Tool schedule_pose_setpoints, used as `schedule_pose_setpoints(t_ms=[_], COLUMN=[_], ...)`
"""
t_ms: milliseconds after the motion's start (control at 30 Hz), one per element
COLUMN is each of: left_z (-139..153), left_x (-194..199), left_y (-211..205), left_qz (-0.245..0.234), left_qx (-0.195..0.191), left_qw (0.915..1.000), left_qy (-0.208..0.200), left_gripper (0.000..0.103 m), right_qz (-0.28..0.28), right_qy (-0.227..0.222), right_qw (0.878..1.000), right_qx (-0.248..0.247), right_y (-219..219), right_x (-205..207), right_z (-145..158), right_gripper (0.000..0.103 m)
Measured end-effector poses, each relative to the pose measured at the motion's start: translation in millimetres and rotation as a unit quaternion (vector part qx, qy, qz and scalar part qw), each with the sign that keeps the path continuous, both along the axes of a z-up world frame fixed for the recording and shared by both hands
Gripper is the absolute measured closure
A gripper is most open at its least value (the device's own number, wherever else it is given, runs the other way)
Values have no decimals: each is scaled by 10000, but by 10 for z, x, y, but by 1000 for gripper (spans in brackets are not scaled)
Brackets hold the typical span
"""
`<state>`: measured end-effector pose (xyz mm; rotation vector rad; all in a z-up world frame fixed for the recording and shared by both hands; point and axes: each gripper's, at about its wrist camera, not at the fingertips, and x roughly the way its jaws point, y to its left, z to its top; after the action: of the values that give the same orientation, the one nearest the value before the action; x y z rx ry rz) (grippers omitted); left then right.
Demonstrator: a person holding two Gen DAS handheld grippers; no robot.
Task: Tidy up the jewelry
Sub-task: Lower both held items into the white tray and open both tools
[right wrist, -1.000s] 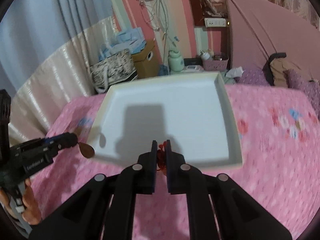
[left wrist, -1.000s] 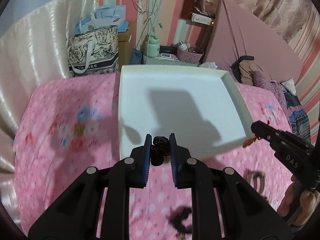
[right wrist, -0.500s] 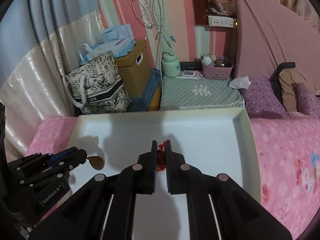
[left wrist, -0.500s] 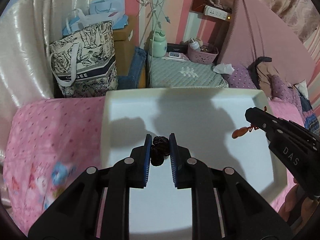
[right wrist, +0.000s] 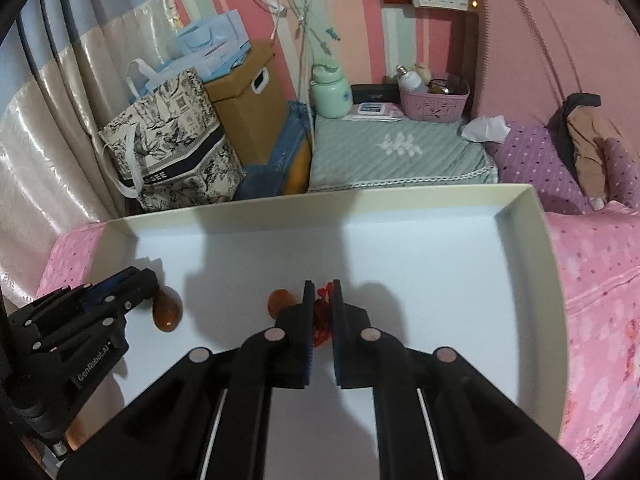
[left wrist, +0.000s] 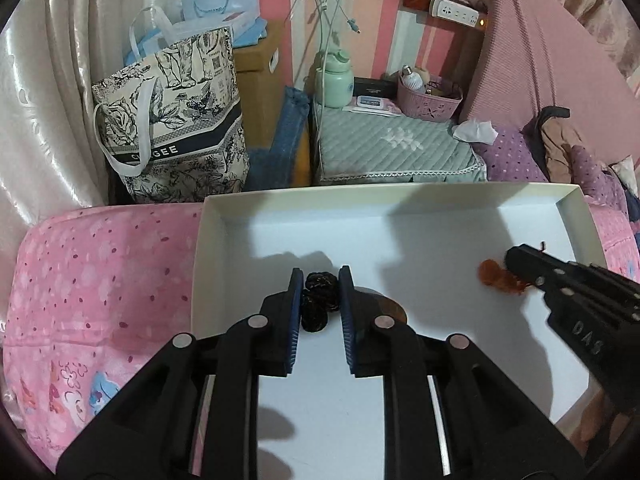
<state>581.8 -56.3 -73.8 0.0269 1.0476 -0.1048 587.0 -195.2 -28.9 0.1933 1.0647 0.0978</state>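
- The left tool (left wrist: 319,289) hangs over the white tray (left wrist: 440,240), its two blue-padded jaws closed to a narrow gap on a black knotted cord (left wrist: 318,295) gripped between them.
- In the right wrist view the left tool (right wrist: 150,280) enters from 9 o'clock, and an amber teardrop pendant (right wrist: 166,310) dangles at its tip just above the tray floor (right wrist: 440,264); whether it touches the floor cannot be told.
- The right tool (right wrist: 321,294) is also over the tray, near its middle, with its jaws nearly closed on a red knotted cord (right wrist: 323,314).
- An orange-brown bead (right wrist: 279,301) shows just beside the right tool's left jaw, at about 9 o'clock from the tip.
- In the left wrist view the right tool (left wrist: 514,258) comes in from 3 o'clock, and the same orange piece (left wrist: 496,276) hangs at its tip over the right part of the tray.
- The tray lies on a bed with a pink flowered cover (left wrist: 100,280).
- Beyond the tray, at 11 o'clock, stands a black-and-white printed tote bag (left wrist: 176,132), with a brown cardboard box (right wrist: 248,100) behind it.
- At 12 o'clock a pale green bottle (left wrist: 335,80) and a pink woven basket (left wrist: 428,102) sit on a green quilted cover (left wrist: 392,148).
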Motion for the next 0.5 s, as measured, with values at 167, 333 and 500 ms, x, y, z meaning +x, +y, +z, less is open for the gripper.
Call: schedule_pose_setpoints(t_ms=[167,333,500], left_z=[2,115,532], left_x=[-37,-168,-523], left_y=[46,92,90], left_qz=[28,37,-101], left_qx=[-77,-244,-312], left_qw=[10000,9997,9988], left_qy=[19,18,-368], left_gripper=[85,68,39], right_qz=[-11,-159,-206], right_qy=[2,-99,-322], right_qw=[10000,9998,9993], right_qx=[23,79,-12], right_y=[6,-160,-410], right_x=[1,-103,-402], right_z=[-9,111,425], right_gripper=[94,42,42])
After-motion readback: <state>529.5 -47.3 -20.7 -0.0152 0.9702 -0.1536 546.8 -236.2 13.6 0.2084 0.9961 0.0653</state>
